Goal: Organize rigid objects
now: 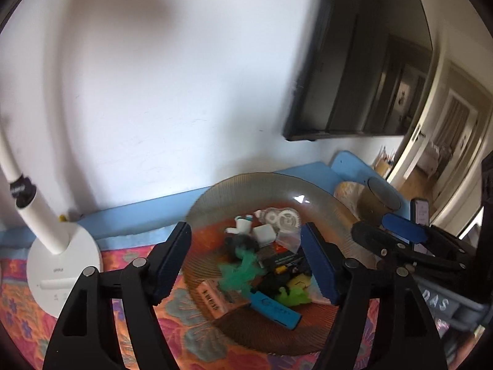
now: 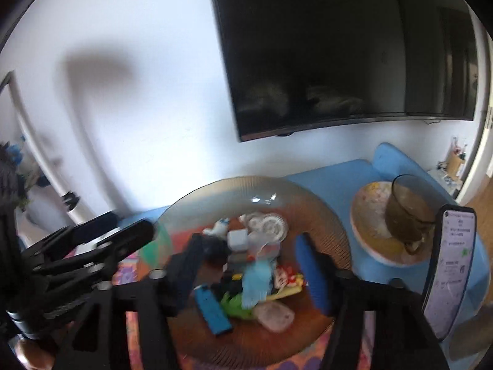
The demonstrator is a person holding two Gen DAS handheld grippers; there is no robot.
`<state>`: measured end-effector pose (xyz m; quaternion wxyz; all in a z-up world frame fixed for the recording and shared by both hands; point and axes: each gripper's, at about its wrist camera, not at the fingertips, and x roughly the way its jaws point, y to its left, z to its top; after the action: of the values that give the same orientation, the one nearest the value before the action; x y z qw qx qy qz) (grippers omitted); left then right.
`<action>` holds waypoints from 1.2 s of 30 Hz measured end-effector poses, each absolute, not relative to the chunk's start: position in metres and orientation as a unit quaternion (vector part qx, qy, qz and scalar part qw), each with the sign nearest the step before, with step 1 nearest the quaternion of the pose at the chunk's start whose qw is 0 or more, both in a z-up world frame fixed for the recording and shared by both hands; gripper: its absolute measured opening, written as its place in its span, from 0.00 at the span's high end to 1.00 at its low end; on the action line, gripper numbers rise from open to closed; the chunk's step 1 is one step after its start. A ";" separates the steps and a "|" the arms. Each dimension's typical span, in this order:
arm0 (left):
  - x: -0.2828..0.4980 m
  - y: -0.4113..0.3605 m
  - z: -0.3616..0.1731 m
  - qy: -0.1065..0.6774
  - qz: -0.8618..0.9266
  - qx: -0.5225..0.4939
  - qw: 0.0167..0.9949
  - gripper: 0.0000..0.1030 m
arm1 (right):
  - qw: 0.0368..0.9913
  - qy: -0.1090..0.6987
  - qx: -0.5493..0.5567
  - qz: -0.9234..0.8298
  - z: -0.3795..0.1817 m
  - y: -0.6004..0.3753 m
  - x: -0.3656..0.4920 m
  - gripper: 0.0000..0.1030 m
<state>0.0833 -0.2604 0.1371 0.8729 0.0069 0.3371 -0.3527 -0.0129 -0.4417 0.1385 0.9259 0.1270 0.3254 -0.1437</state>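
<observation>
Both grippers poised over the cluttered glass plate, nothing picked yet.

The left gripper (image 1: 246, 259) and right gripper (image 2: 249, 265) hover above the glass plate (image 1: 215, 194) in the lower centre of each view, jaws spread wide and empty, angled down at the pile. The plate sits on the patterned surface (image 1: 18, 296), holding a blue lighter (image 2: 212, 308), white gears (image 1: 283, 219), a white cube (image 1: 263, 234) and green bits. Judged an approach step; next calls for choosing one item, lowering and closing squarely.
</observation>
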 end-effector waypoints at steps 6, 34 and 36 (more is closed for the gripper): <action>0.070 -0.201 0.144 0.330 -0.324 -0.006 0.887 0.30 | 0.929 0.335 0.117 -0.107 0.134 -0.417 -0.022 0.39; -0.033 0.030 0.028 0.370 -0.053 -0.015 0.928 0.03 | 0.901 0.433 -0.033 -0.004 0.022 -0.196 -0.048 0.11; -0.030 0.026 0.025 0.375 -0.050 -0.003 0.926 0.03 | 0.899 0.436 -0.039 -0.010 0.017 -0.196 -0.047 0.11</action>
<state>-0.0300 0.0258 0.0250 0.9255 -0.0030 0.3754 -0.0497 -0.0472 -0.1957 0.0169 0.8989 -0.0392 0.4364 -0.0104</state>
